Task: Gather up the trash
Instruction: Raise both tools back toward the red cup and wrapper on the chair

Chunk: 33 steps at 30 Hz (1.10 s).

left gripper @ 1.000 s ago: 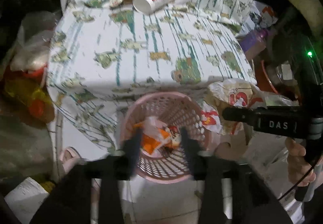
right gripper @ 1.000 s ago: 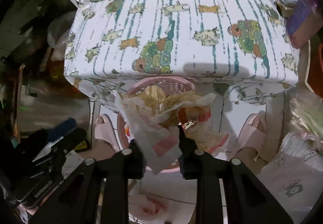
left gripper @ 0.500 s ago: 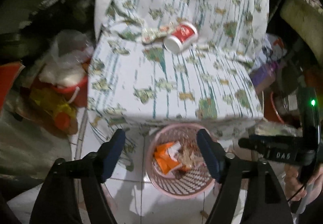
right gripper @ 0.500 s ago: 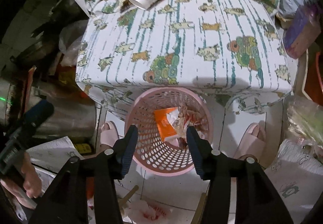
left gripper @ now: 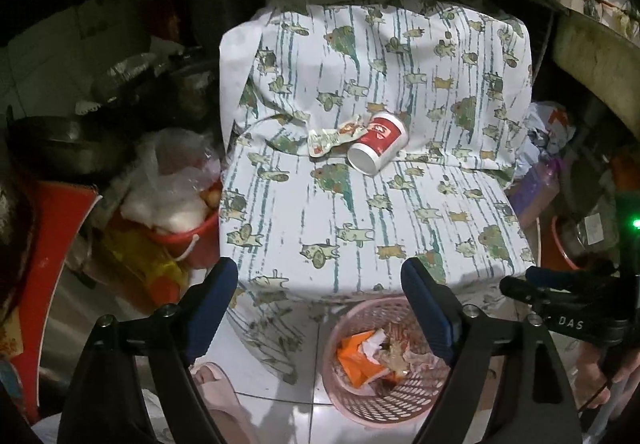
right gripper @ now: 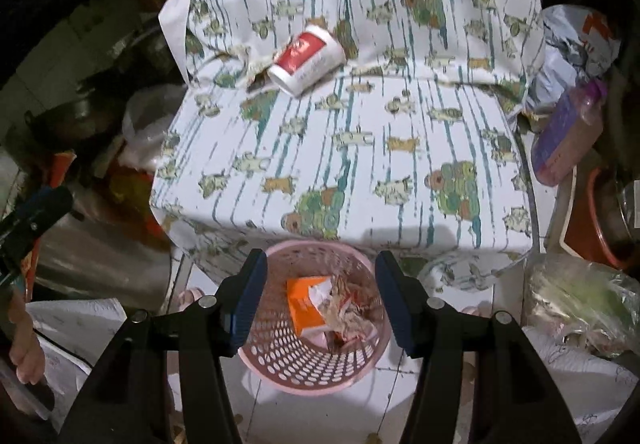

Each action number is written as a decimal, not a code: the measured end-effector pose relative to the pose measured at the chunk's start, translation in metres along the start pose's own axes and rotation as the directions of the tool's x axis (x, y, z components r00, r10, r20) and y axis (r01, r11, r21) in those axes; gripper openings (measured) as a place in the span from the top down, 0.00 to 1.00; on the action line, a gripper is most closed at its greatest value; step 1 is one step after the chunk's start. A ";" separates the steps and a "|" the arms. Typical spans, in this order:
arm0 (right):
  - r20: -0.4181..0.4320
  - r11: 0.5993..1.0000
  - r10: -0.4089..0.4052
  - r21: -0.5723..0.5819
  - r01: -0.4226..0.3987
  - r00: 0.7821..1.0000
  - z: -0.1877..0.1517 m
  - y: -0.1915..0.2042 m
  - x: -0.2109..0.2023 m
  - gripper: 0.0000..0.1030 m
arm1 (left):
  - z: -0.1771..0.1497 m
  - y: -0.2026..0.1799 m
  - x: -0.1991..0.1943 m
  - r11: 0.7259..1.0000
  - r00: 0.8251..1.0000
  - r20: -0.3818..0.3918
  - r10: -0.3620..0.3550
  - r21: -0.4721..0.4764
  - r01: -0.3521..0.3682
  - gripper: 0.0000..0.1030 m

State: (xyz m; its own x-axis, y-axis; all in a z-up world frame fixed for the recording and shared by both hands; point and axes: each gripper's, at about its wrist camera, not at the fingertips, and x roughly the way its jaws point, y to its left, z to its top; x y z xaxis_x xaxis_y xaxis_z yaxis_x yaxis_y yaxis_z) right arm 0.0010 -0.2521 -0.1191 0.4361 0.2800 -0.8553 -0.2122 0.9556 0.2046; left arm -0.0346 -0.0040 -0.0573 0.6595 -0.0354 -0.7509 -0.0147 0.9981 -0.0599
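Note:
A red and white paper cup [left gripper: 377,143] lies on its side at the back of the cloth-covered table [left gripper: 360,212], with a crumpled wrapper [left gripper: 335,136] touching it on the left. The cup also shows in the right wrist view [right gripper: 307,59]. A pink perforated basket [right gripper: 280,368] stands on the floor in front of the table and holds an orange packet and crumpled paper [right gripper: 320,308]. My left gripper [left gripper: 320,308] is open and empty over the table's front edge. My right gripper [right gripper: 318,300] is open and empty above the basket [left gripper: 400,404].
A red bucket with plastic bags [left gripper: 176,204] stands left of the table. A purple container [right gripper: 568,136] and more bags [right gripper: 580,300] are on the right. Pink slippers [left gripper: 216,392] rest on the tiled floor beside the basket.
My right gripper opened and let the crumpled paper wrapper drop into the basket. Both grippers then rose and pulled back; the left one opened wider and swung up toward the table.

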 end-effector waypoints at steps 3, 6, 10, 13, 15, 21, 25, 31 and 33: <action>0.038 1.000 -0.019 -0.001 0.019 0.999 0.001 0.001 -0.005 0.45 | 0.002 0.000 -0.006 1.000 1.000 0.026 0.007 -0.001 -0.007 0.17; 0.086 0.999 -0.041 -0.002 0.041 0.995 0.002 0.003 -0.014 0.42 | 0.006 -0.003 -0.017 0.999 0.997 0.075 0.032 0.014 -0.033 0.17; 0.148 0.998 -0.065 -0.001 0.066 0.987 0.010 0.007 -0.035 0.40 | 0.015 -0.009 -0.033 0.998 0.990 0.132 0.052 0.035 -0.057 0.15; 0.168 1.000 -0.027 -0.005 0.028 0.985 0.023 0.012 -0.058 0.40 | 0.027 -0.010 -0.050 0.999 0.986 0.164 0.031 0.024 -0.035 0.13; 0.218 1.000 0.000 -0.017 0.004 0.976 0.032 0.016 -0.077 0.33 | 0.037 -0.010 -0.062 0.997 0.977 0.206 0.061 0.033 -0.070 0.13; 0.410 0.997 -0.066 -0.009 0.076 0.910 0.057 0.020 -0.132 0.20 | 0.072 -0.006 -0.101 0.997 0.950 0.307 0.050 0.044 -0.067 0.00; 0.485 0.998 -0.043 -0.024 0.062 0.873 0.078 0.021 -0.156 0.12 | 0.092 -0.010 -0.130 0.989 0.909 0.409 0.074 0.090 -0.121 0.00; 0.583 0.994 -0.074 -0.024 0.108 0.809 0.105 0.020 -0.182 0.01 | 0.118 -0.002 -0.135 0.988 0.871 0.476 0.117 0.030 -0.149 0.00; 0.605 0.995 -0.070 -0.016 0.100 0.793 0.110 0.016 -0.185 0.00 | 0.127 0.006 -0.124 0.993 0.879 0.465 0.100 0.013 -0.120 0.00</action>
State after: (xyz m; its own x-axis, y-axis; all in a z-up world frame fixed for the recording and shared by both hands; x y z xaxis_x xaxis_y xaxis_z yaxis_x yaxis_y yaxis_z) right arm 0.0133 -0.2789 0.0945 0.8897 0.2109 -0.4049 -0.1817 0.9772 0.1099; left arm -0.0214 0.0129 0.1191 0.9283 0.0922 -0.3603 -0.0838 0.9957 0.0389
